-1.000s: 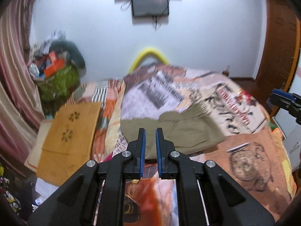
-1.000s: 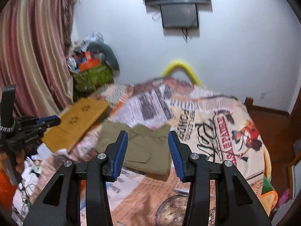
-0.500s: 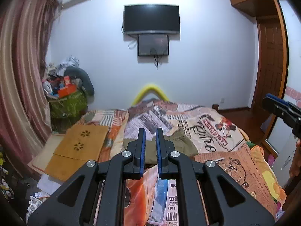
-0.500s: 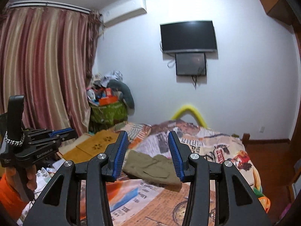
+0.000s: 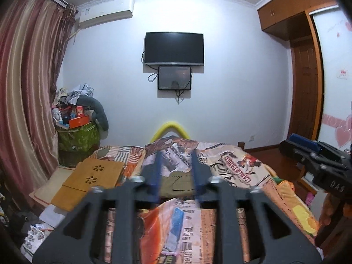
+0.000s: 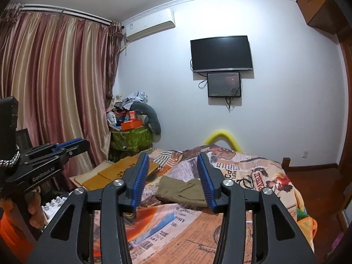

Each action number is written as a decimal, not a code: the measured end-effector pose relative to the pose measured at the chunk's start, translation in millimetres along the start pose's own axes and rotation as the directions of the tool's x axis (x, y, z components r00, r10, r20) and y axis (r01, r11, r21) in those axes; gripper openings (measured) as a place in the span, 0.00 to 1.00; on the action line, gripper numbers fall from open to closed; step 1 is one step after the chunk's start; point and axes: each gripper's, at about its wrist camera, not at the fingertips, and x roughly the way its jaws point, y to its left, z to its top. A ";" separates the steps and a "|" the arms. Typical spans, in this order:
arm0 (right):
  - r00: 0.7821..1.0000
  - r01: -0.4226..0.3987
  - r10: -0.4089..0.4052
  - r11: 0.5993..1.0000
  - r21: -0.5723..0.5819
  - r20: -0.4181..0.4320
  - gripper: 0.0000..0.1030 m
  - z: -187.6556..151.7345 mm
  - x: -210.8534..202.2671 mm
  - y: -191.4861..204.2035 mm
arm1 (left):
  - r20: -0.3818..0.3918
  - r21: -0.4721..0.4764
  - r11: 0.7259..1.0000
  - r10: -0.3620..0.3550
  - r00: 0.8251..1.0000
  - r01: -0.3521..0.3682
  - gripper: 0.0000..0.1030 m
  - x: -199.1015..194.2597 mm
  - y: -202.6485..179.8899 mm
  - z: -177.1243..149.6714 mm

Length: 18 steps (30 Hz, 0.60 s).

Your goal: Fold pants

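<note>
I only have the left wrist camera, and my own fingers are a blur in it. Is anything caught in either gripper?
Observer: No. The right gripper is opening with nothing between its fingers. The pants lie on the bed beyond them.
Operator: And my left one?
Observer: The right wrist camera shows the left gripper side-on. It is opening, and no cloth hangs from it.
Operator: Are the pants folded?
Observer: Yes, into a flat bundle. Its left end, which your fingers hide from you, lies flat on the bed.
</note>
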 end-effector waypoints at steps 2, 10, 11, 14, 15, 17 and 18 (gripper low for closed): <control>1.000 0.016 -0.016 1.000 -0.002 0.016 0.67 0.8 -2.9 1.8 | 0.031 -0.010 1.000 0.000 1.000 0.000 0.58 -9.4 -0.1 -2.1; 0.998 0.041 -0.042 0.999 0.005 0.040 0.92 0.3 -7.1 1.7 | 0.060 -0.016 1.000 0.021 0.998 -0.020 0.93 -21.9 -2.4 -5.5; 0.998 0.046 -0.046 0.999 0.006 0.040 0.94 -0.6 -7.1 1.5 | 0.064 -0.018 1.000 0.025 0.998 -0.024 0.95 -23.3 -2.8 -6.1; 0.997 0.061 -0.061 0.998 0.007 0.052 0.99 -6.7 -11.5 3.9 | 0.065 -0.035 0.999 0.026 0.998 -0.023 0.99 -21.2 -1.0 -5.6; 0.996 0.065 -0.065 0.998 0.007 0.055 0.99 -6.8 -11.8 3.9 | 0.062 -0.041 0.999 0.024 0.998 -0.021 0.99 -21.0 -0.1 -5.9; 0.996 0.069 -0.070 0.998 0.009 0.053 0.99 -7.9 -12.6 3.7 | 0.056 -0.047 0.999 0.021 0.998 -0.019 0.99 -18.8 0.7 -5.9; 0.996 0.071 -0.071 0.997 0.012 0.051 0.99 -7.7 -11.9 3.1 | 0.055 -0.048 0.999 0.022 0.998 -0.020 0.99 -18.7 0.7 -6.1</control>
